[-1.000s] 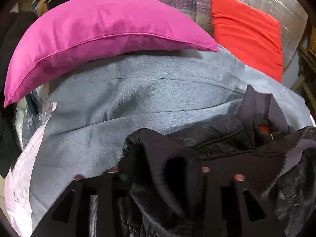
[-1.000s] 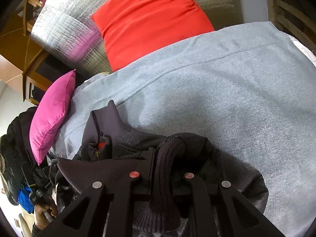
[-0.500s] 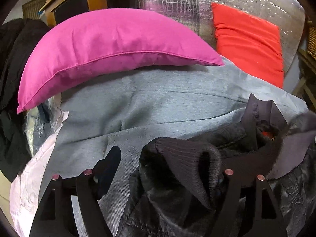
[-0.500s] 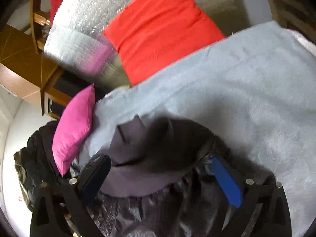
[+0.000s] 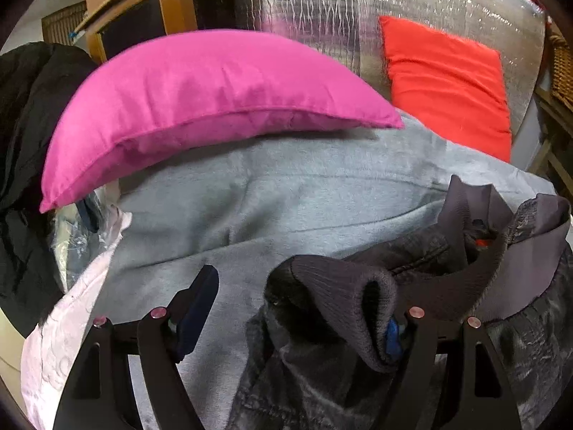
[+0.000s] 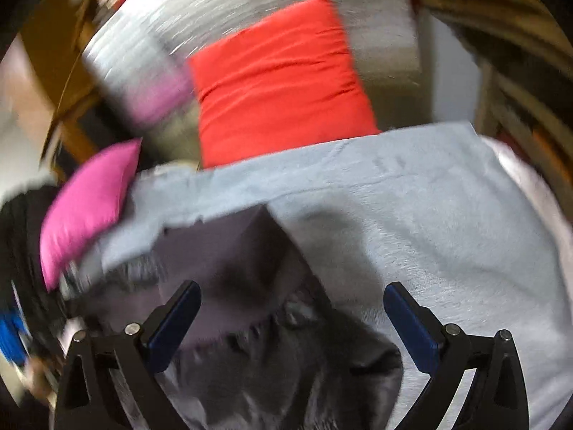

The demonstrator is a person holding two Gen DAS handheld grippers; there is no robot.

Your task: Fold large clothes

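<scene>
While both grippers stand spread over the bed, the scene reads like this:

Left gripper (image 5: 297, 319): its fingers are wide apart. The ribbed cuff (image 5: 343, 286) of the dark jacket (image 5: 322, 376) lies between them, draped over the pad of the right finger, but the fingers do not press on it.

Right gripper (image 6: 292, 322): its fingers are also wide apart, with both blue pads (image 6: 412, 326) free. The dark jacket (image 6: 272, 358) lies under and between them; whether any pad touches the cloth, I cannot tell, because this view is blurred.

Dark jacket: it lies crumpled on the grey blanket (image 5: 279, 197), at the near edge of the bed. In the left view it fills the lower right part, and its collar (image 5: 476, 215) stands up, with a small orange spot inside. In the right view a flat greyish-purple part (image 6: 222, 251) points toward the pillows.

Grey blanket: it covers most of the bed (image 6: 429, 215) and has some soft folds.

Pink pillow (image 5: 200, 107): it rests on the far left part of the blanket.

Red pillow (image 5: 447, 86): it leans upright against the silver padded sheet (image 5: 322, 10) behind the bed.

Black clothes (image 5: 25, 143): a dark heap at the left side, beside the pink pillow.

Wooden cabinet (image 5: 157, 10): behind the pink pillow.
</scene>
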